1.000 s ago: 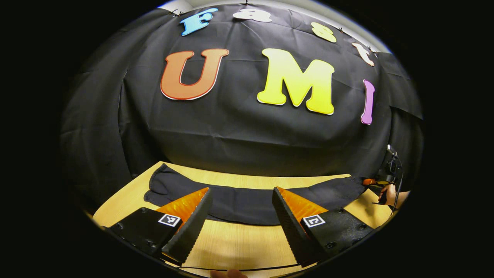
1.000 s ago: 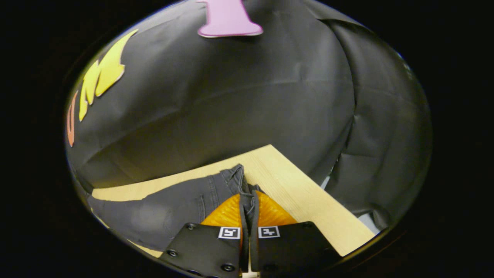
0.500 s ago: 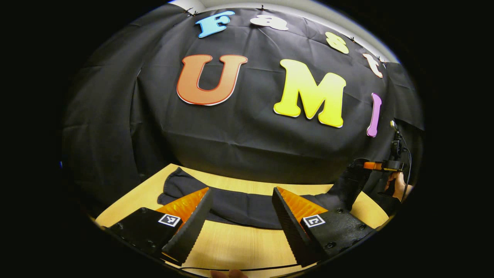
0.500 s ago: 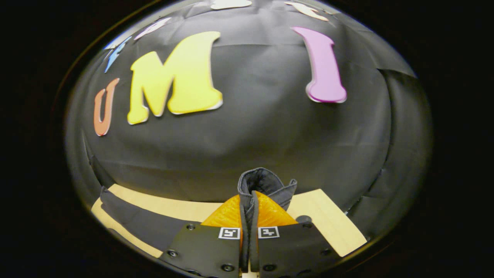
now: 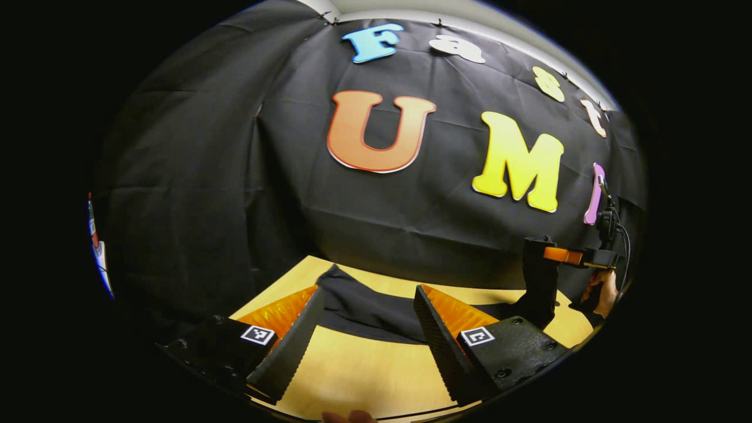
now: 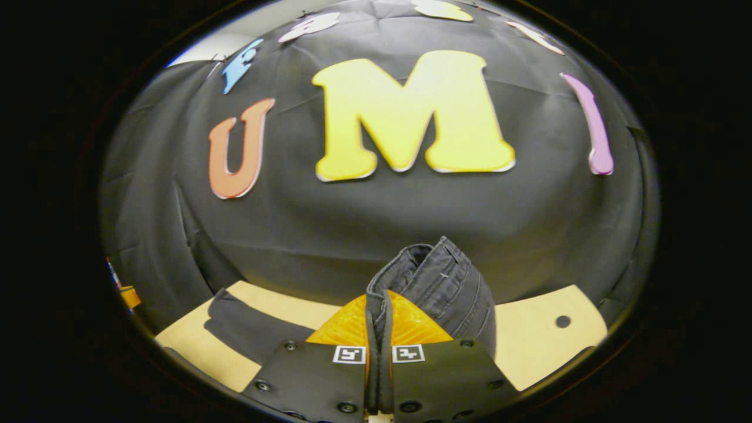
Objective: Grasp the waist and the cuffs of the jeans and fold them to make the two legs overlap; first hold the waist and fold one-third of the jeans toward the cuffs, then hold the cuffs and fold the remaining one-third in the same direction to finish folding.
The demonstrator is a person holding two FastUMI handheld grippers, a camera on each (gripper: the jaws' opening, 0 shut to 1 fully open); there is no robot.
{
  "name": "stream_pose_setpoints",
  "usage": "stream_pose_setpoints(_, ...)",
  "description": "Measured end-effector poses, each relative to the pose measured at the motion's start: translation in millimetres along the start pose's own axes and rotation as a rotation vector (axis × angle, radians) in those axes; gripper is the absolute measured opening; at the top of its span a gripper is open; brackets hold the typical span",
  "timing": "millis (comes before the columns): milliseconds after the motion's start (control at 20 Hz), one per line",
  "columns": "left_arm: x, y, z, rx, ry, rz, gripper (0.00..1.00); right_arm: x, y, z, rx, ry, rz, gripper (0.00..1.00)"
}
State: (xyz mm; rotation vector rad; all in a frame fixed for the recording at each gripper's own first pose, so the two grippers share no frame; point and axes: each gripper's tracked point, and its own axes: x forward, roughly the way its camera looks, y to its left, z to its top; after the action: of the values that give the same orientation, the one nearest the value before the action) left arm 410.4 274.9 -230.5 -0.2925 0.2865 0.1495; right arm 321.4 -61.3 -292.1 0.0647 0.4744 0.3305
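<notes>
Dark jeans (image 5: 376, 308) lie lengthwise on the wooden table (image 5: 352, 364), cuff end at the left. My left gripper (image 5: 368, 289) hovers open over the table's near side, just short of the legs, with nothing between its fingers. At the far right of the left gripper view, my right gripper (image 5: 558, 254) holds the waist end up off the table, cloth hanging below it. In the right gripper view, my right gripper (image 6: 380, 294) is shut on the bunched waist (image 6: 437, 282). The legs (image 6: 247, 323) trail down to the left on the table.
The black cloth wall stands close behind the table's far edge. A small round hole (image 6: 563, 321) is in the tabletop at the right. A hand (image 5: 599, 288) grips the right gripper. Bare wood lies between my left fingers and the front edge.
My right gripper has raised the waist off the table and swung it leftward, over the legs. The left gripper stays open and has turned toward the cuff end.
</notes>
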Motion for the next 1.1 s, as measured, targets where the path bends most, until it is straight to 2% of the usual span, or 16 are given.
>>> stream_pose_setpoints(100, -1, 24, 0, -0.009, 0.001, 0.027, 0.99, 18, 53, -32, -0.015, 0.039, 0.050, 0.00)
stream_pose_setpoints(200, -3, 45, -2, -0.012, 0.002, 0.051, 0.99, 38, 88, -83, -0.023, 0.115, 0.067, 0.02)
stream_pose_setpoints(350, -2, 71, -5, -0.010, 0.001, 0.079, 0.99, 66, 102, -149, -0.028, 0.230, 0.071, 0.02)
stream_pose_setpoints(550, -2, 83, -4, -0.022, -0.005, 0.091, 0.99, 74, 107, -145, -0.094, 0.257, 0.046, 0.02)
stream_pose_setpoints(700, 4, 82, -10, -0.038, -0.002, 0.078, 0.99, 68, 113, -146, -0.039, 0.265, 0.081, 0.14)
stream_pose_setpoints(750, 6, 81, -15, -0.040, 0.003, 0.073, 0.99, 69, 117, -148, -0.035, 0.262, 0.102, 0.19)
stream_pose_setpoints(850, 15, 76, -21, -0.045, 0.018, 0.057, 0.99, 62, 139, -148, -0.040, 0.259, 0.168, 0.51)
stream_pose_setpoints(1000, 34, 68, -31, -0.029, 0.049, 0.039, 0.99, 48, 149, -131, -0.101, 0.200, 0.193, 0.99)
stream_pose_setpoints(1100, 43, 67, -40, -0.025, 0.072, 0.032, 0.99, 30, 145, -106, -0.079, 0.140, 0.200, 0.99)
